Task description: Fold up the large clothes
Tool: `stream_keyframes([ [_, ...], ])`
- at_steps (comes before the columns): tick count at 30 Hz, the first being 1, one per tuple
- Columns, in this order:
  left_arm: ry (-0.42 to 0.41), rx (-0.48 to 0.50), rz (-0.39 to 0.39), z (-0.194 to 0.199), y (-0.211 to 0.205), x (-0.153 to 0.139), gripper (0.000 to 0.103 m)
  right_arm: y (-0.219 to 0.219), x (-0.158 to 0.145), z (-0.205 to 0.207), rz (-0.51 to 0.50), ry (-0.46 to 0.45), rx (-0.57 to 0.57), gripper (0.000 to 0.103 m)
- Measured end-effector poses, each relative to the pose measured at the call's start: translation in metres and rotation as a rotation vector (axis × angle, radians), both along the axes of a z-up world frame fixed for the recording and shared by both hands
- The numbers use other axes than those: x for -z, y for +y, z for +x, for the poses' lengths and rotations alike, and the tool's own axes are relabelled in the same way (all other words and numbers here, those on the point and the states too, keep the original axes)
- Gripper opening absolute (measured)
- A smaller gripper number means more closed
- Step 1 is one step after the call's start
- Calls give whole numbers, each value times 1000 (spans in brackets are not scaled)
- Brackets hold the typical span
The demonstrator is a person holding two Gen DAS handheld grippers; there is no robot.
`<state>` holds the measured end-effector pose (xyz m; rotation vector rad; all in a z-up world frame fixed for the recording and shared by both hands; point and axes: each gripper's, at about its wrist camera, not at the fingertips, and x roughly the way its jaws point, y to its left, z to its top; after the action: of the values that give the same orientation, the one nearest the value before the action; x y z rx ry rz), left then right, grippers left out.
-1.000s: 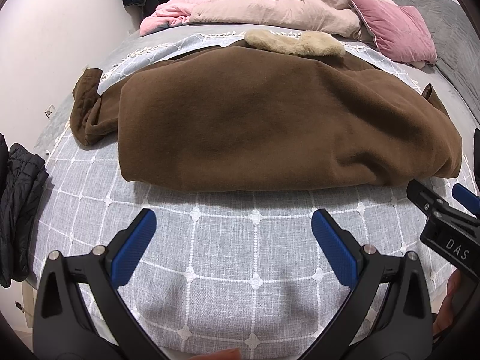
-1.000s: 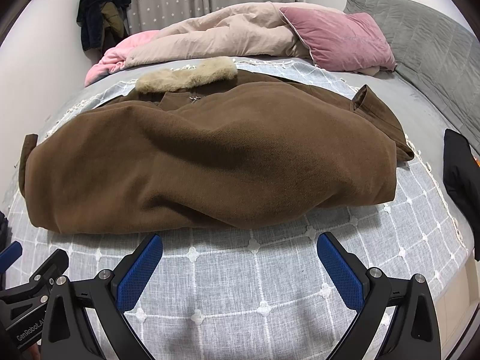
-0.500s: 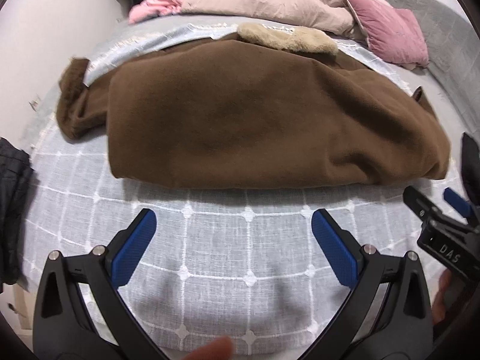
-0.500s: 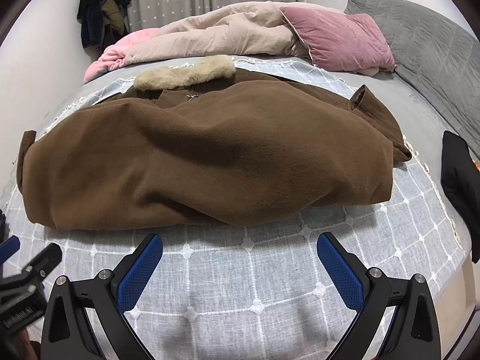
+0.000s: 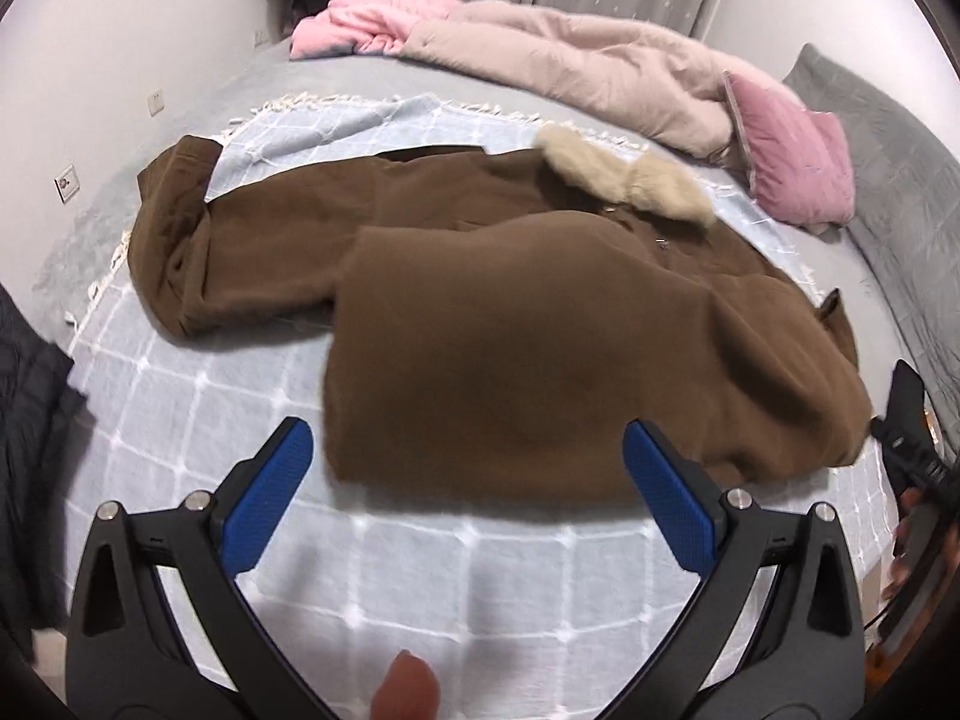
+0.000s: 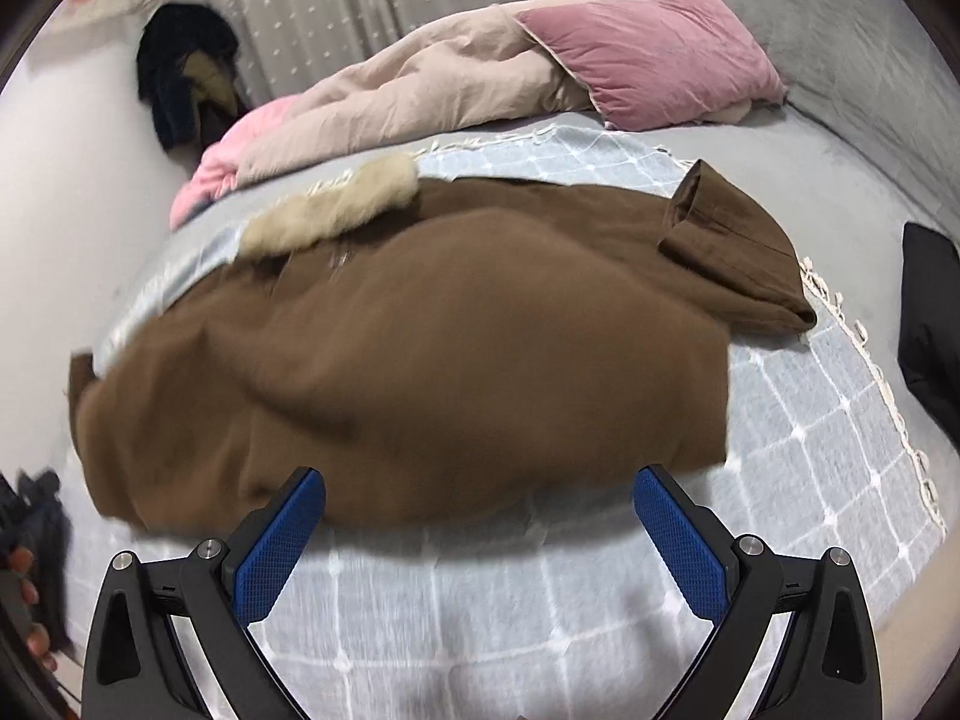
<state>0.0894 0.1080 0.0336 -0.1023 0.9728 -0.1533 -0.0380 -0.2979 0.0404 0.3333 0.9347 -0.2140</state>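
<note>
A large brown coat [image 5: 540, 348] with a beige fur collar [image 5: 630, 180] lies on the grey checked blanket [image 5: 420, 588] on the bed, its lower half folded up over the body. One sleeve [image 5: 174, 240] spreads to the left. In the right wrist view the coat [image 6: 450, 360] fills the middle, with its other sleeve [image 6: 738, 252] at the right. My left gripper [image 5: 468, 492] is open and empty, just above the coat's near fold. My right gripper [image 6: 480, 528] is open and empty at the coat's near edge.
A pink and beige duvet [image 5: 540, 54] and a pink pillow [image 5: 792, 162] lie at the head of the bed. A dark jacket [image 5: 30, 420] lies off the left edge, another dark garment [image 6: 930, 312] at the right. Clothes [image 6: 180, 78] hang by the curtain.
Both grippers have risen and moved forward over the coat's near edge, so the views look down on it more steeply. The coat itself has not moved. Both stay open.
</note>
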Motion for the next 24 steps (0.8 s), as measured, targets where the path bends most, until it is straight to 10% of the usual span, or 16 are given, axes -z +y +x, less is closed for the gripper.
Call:
stream_keyframes([
  [8, -15, -136, -140, 45, 55, 30, 102, -74, 19, 33, -52, 41, 171, 103],
  [15, -3, -39, -424, 90, 49, 52, 98, -121, 47, 55, 302, -75, 133, 103],
  [18, 58, -3, -517, 95, 39, 73, 69, -117, 69, 69, 368, -45, 105, 101],
  [24, 1, 143, -466, 66, 14, 45, 24, -97, 66, 64, 380, -87, 25, 22],
])
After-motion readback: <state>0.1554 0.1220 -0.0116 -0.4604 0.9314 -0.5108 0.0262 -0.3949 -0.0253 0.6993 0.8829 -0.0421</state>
